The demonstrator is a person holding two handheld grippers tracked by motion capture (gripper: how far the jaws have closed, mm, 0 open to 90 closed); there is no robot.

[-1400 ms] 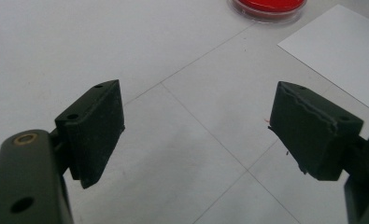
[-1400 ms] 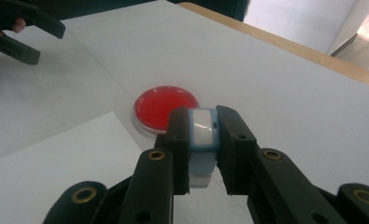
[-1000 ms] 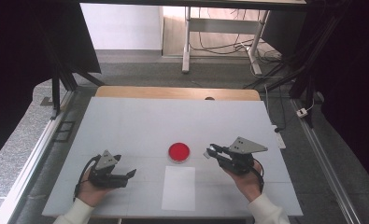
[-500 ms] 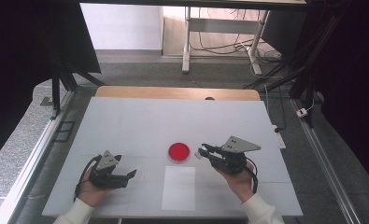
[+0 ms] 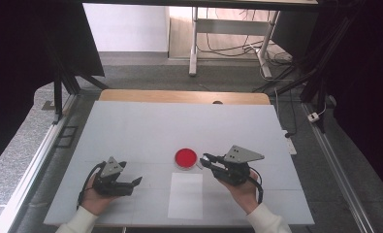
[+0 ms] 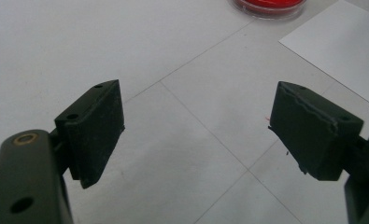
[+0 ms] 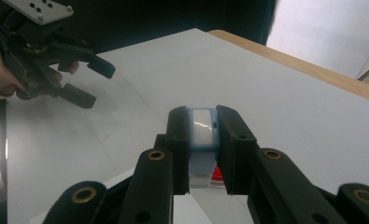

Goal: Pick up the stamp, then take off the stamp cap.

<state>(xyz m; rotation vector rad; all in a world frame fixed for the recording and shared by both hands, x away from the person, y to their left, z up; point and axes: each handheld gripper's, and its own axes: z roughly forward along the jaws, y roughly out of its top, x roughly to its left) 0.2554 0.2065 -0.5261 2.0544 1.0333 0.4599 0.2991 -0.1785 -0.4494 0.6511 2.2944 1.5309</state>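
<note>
High view: right gripper (image 5: 204, 159) pinches a stamp (image 5: 203, 158) just right of the red pad (image 5: 185, 158), near the table's (image 5: 131, 131) front edge. Left gripper (image 5: 135, 182) spread, empty. Right gripper view: stamp (image 7: 202, 133) upright, long axis along the jaws.

A plain white sheet of paper (image 5: 185, 195) lies flat near the front edge of the white desk (image 5: 145, 131), whose far rim is light wood. Cables trail across the grey floor (image 5: 218, 73) beyond.
</note>
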